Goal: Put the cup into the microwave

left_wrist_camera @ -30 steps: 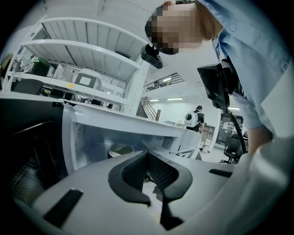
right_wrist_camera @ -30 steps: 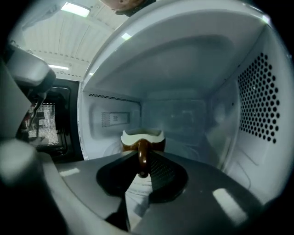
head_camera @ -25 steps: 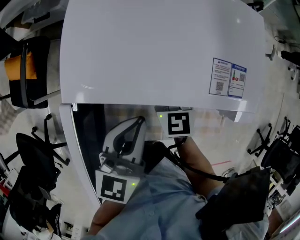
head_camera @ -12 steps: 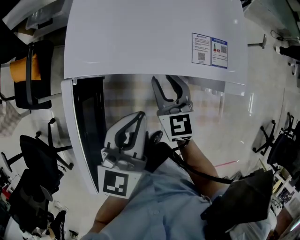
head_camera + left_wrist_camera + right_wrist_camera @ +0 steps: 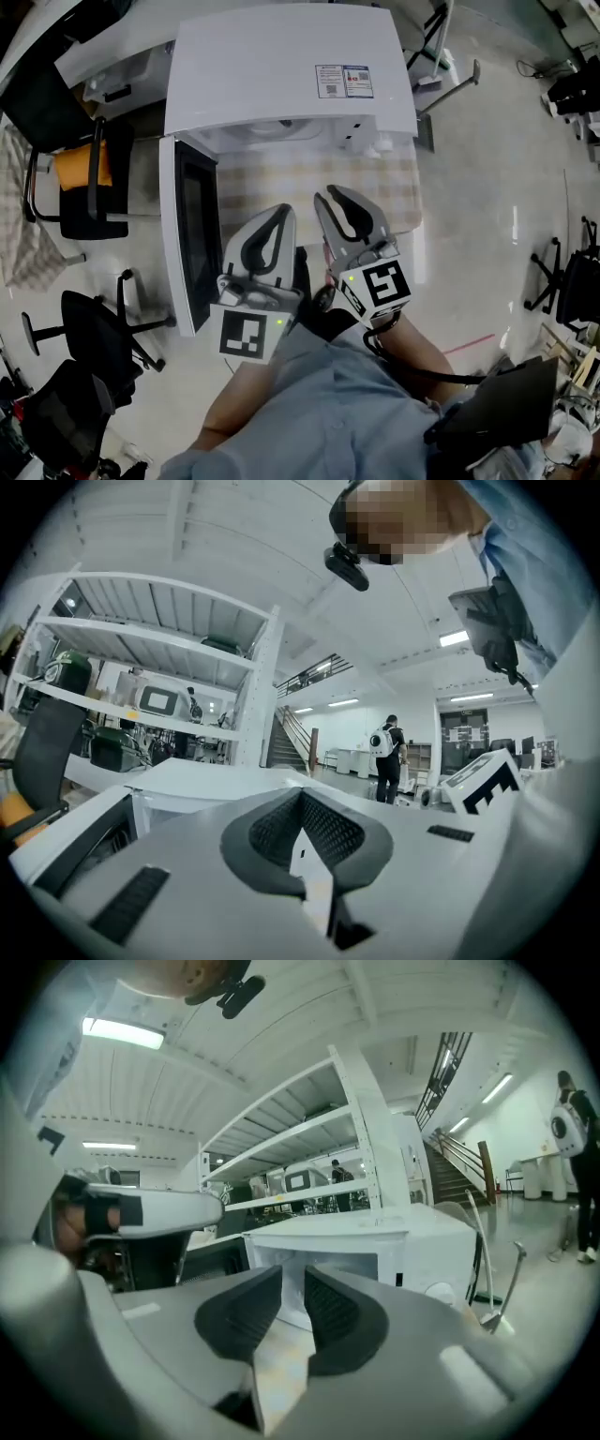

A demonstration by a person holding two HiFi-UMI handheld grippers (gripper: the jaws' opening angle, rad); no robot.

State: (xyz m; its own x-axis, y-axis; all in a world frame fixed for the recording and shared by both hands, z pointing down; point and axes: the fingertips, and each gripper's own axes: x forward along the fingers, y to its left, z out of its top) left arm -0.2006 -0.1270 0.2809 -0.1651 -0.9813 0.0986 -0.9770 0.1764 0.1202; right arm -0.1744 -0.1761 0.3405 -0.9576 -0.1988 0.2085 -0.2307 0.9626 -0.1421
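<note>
On the left gripper (image 5: 279, 214) the 2 jaws met, empty. The right gripper (image 5: 343, 201) had just been closing to a narrow, empty gap, facing the open microwave (image 5: 281, 75).

We see a white microwave (image 5: 281, 56) with a black-windowed door (image 5: 192, 234) and a small blue, white and red label (image 5: 342, 82) on its top. In front of the microwave, the counter (image 5: 394, 187) shows a beige-and-cream check. Over it, the left tool (image 5: 284, 212) is pale grey with black cross-hatched pads (image 5: 333, 834), and its cube (image 5: 242, 335) bears black-and-white squares. Left of the microwave, a black chair (image 5: 80, 214) carries an orange cushion (image 5: 80, 164). Nearest us, our shirt (image 5: 328, 403) is light blue.
</note>
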